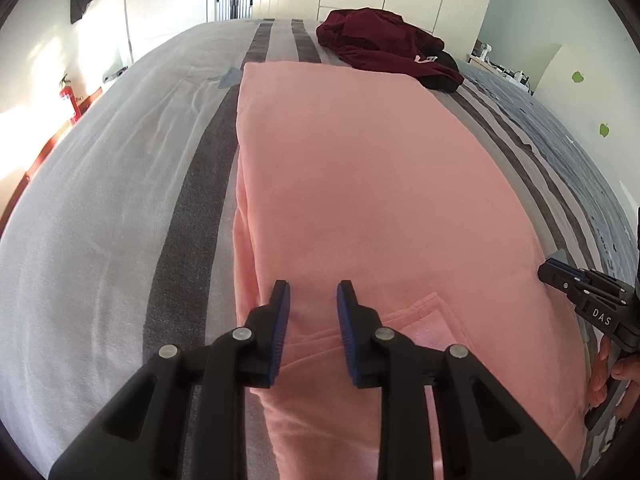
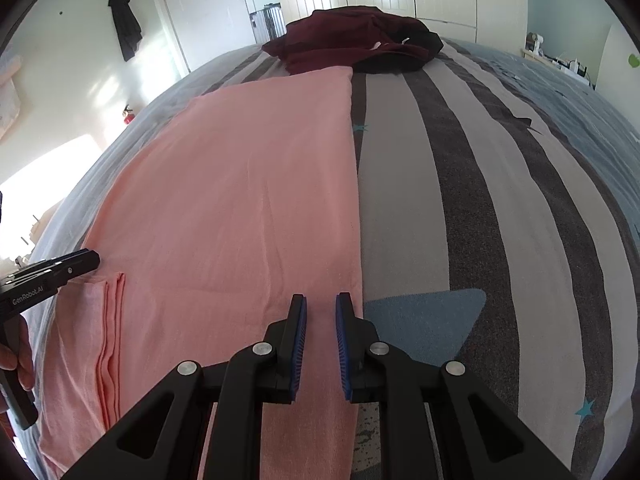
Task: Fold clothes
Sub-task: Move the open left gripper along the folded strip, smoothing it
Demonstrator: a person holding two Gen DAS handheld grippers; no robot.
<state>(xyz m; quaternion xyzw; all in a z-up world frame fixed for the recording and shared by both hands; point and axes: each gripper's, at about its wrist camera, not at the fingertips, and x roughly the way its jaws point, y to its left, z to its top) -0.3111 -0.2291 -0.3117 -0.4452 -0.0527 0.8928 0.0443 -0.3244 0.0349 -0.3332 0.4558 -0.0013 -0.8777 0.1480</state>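
Both hand-held grippers hovered low over the near end of the long, soft pink cotton garment (image 1: 360,184), which lay flat and lengthwise on the grey-and-white striped bedspread (image 1: 120,208), already doubled into a narrow panel. The left gripper (image 1: 313,294) stood with its blue-padded jaws parted by a moderate gap and nothing between them, poised above the garment's left folded edge; the right gripper (image 2: 321,307) was likewise parted and empty, above the right edge where pink cloth met the stripes. Near the left gripper, several stacked layer edges (image 2: 110,340) showed as a thin ridge. The fabric looked light, limp and thin, so it would probably sag and slide apart if lifted by one layer only. A sound hold would likely be at the two near corners, pinching through every layer at once and close to the edge, so the panel could be carried toward the far end without the layers shearing. A crumpled dark maroon garment (image 1: 380,40) lay well apart at the far end of the bed, just beyond the pink cloth's far edge.
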